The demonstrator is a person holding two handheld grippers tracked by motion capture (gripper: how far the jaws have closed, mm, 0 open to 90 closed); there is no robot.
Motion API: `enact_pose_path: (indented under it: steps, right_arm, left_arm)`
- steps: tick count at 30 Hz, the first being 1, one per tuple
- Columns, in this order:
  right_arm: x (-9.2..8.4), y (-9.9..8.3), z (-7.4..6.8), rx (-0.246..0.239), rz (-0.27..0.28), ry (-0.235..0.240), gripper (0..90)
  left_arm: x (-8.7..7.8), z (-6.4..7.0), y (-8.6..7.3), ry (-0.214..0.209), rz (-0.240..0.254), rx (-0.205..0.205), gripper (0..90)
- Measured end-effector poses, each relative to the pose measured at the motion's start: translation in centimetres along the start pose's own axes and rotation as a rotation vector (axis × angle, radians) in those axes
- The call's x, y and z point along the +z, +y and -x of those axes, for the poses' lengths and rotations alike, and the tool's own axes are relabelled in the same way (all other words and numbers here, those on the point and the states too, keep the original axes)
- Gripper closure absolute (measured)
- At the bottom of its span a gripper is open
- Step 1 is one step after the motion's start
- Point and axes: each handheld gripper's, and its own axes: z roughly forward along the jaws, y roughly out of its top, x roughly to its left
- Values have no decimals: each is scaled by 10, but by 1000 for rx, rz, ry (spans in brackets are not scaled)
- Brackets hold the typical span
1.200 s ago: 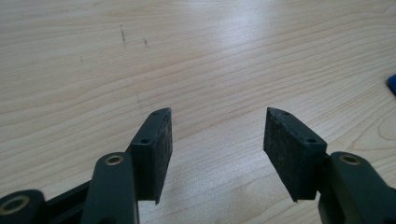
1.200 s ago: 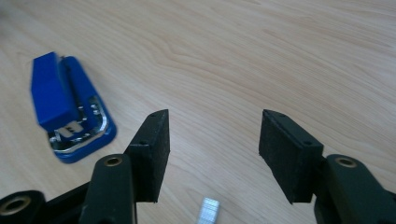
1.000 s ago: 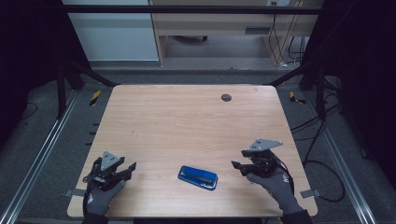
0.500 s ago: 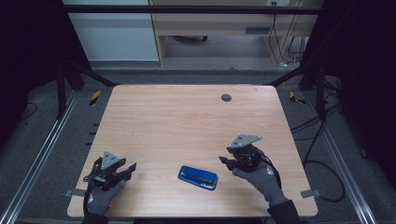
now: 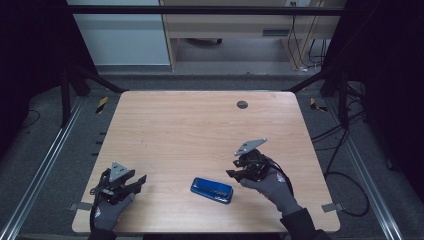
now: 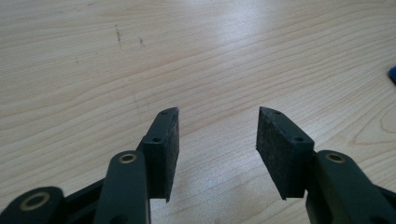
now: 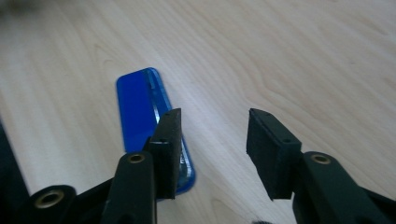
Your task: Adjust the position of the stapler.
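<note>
1. Blue case (image 5: 212, 190) flat on the table (image 5: 200, 130), near the front edge, a little right of its middle, long side roughly along that edge.
2. Right gripper (image 5: 235, 173) just beside the case's right end, jaws apart with nothing between them, having just closed a little; in the right gripper view the case (image 7: 140, 102) sits partly behind the left pad, bare wood in the gap.
3. Left gripper (image 5: 139, 181) near the front left corner, well apart from the case, jaws released over bare wood.
4. Likely stiff, light, smooth-shelled and glossy, so prone to slip or skid when nudged.
5. Best taken across the narrow width near mid-length, pads squarely on the two long edges.
</note>
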Motion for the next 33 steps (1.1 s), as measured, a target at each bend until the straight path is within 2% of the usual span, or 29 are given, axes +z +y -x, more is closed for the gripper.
enact_pose_path:
  steps: [2, 8, 13, 17, 22, 28, 33]
  right_arm:
    - [6, 7, -4, -40, -32, 14, 501]
    - [14, 20, -13, -103, -87, 66, 484]
    - [21, 26, -20, -154, -133, 62, 465]
    - [26, 26, -24, -161, -163, 76, 478]
    - [39, 24, -29, -155, -215, 117, 495]
    - [48, 24, -30, -173, -244, 124, 494]
    - [61, 23, -35, -200, -319, 141, 503]
  left_arm:
    - [0, 1, 0, 0, -2, -3, 496]
    - [0, 3, 1, 6, -20, 15, 512]
    - [1, 2, 1, 5, -22, 8, 508]
    - [1, 2, 1, 2, -23, 6, 504]
    - [1, 2, 1, -1, -28, 7, 498]
    - [1, 3, 1, -4, -30, 8, 496]
    - [2, 3, 1, -9, -37, 19, 494]
